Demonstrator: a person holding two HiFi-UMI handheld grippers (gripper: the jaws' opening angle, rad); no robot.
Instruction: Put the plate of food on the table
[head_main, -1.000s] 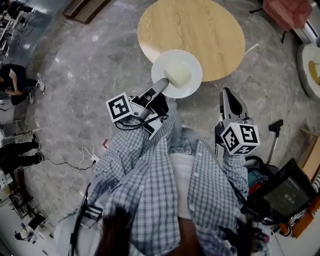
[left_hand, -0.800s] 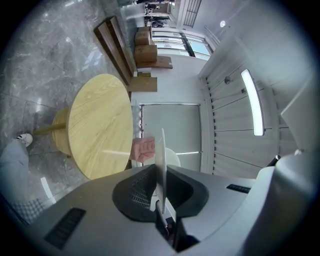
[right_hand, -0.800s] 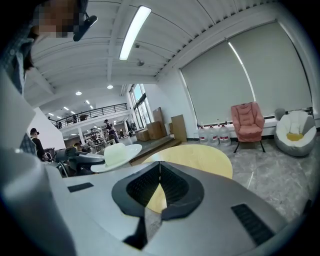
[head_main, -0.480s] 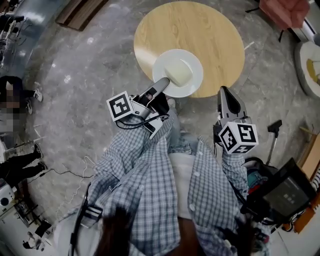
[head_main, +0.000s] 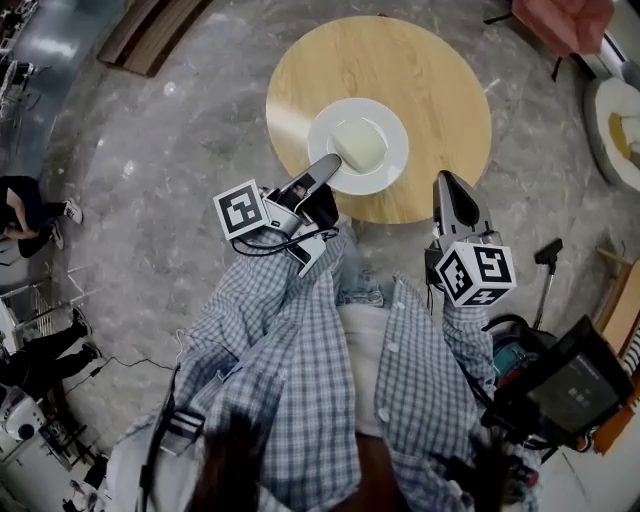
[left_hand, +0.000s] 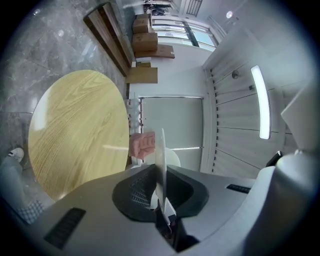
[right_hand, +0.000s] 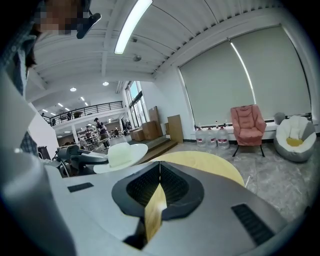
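A white plate (head_main: 383, 128) bearing a pale block of food (head_main: 358, 146) hangs over the near part of the round wooden table (head_main: 420, 70). My left gripper (head_main: 328, 166) is shut on the plate's near rim. In the left gripper view the plate (left_hand: 161, 147) stands edge-on between the jaws, with the table (left_hand: 75, 130) to its left. At the table's near right edge my right gripper (head_main: 447, 182) is shut with nothing in it. The right gripper view shows its jaws met at the tips (right_hand: 160, 165), the plate (right_hand: 120, 155) to the left and the table (right_hand: 205, 162) ahead.
A pink armchair (head_main: 565, 20) and a white beanbag seat (head_main: 620, 130) stand beyond the table on the right. Wooden steps (head_main: 150, 30) lie at the far left. People (head_main: 30, 165) are at the left edge. A black tool (head_main: 550, 255) stands by my right side on the marble floor.
Both grippers have moved forward toward the table. The plate has gone from overhanging the table's near edge to lying fully above the tabletop.
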